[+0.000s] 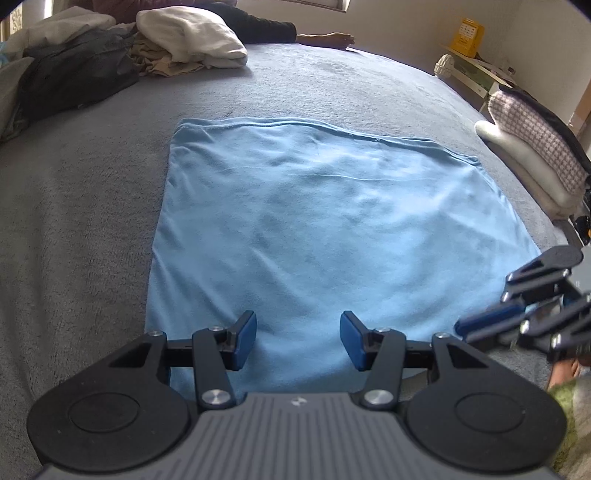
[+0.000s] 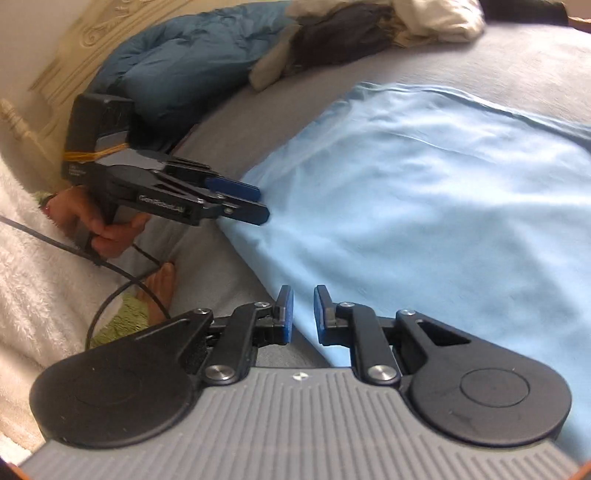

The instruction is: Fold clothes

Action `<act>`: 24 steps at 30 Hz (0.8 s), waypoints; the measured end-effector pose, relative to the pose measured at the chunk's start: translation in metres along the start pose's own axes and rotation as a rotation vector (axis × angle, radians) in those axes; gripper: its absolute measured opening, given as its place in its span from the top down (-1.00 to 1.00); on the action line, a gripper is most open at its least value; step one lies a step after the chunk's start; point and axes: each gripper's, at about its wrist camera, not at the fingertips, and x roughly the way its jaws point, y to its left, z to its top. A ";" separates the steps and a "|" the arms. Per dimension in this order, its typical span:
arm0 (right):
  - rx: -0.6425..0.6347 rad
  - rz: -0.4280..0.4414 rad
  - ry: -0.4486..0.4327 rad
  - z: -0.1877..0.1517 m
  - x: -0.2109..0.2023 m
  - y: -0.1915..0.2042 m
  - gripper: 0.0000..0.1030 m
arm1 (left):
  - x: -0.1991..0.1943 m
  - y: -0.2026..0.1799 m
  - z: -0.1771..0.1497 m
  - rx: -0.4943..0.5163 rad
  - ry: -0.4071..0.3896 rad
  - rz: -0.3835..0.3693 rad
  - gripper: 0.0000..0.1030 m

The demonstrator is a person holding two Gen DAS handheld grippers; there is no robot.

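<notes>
A light blue garment [image 1: 314, 229] lies spread flat on the grey bed cover [image 1: 74, 229], folded into a rough rectangle. My left gripper [image 1: 298, 339] is open, its blue pads over the garment's near edge, holding nothing. It also shows in the right wrist view [image 2: 255, 203], at the garment's edge. My right gripper [image 2: 303, 314] has its jaws a narrow gap apart, empty, over the near edge of the blue garment [image 2: 424, 206]. In the left wrist view it [image 1: 517, 295] hovers at the garment's near right corner.
A pile of unfolded clothes, white [image 1: 192, 35], dark grey [image 1: 74, 77] and beige, lies at the far left. A folded stack with a checked item [image 1: 535, 147] sits at the right bed edge. A blue duvet [image 2: 192, 62] and a cable [image 2: 122, 280] lie left.
</notes>
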 end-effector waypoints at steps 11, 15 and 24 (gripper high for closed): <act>-0.159 0.228 0.196 0.011 0.065 0.028 0.76 | -0.002 0.002 0.000 -0.005 -0.003 0.019 0.00; -0.160 0.323 0.202 0.013 0.047 0.029 0.76 | -0.001 0.006 0.000 -0.021 -0.005 0.012 0.00; -0.081 0.201 0.130 0.033 0.044 0.001 0.76 | -0.002 0.006 -0.001 -0.021 -0.007 0.010 0.00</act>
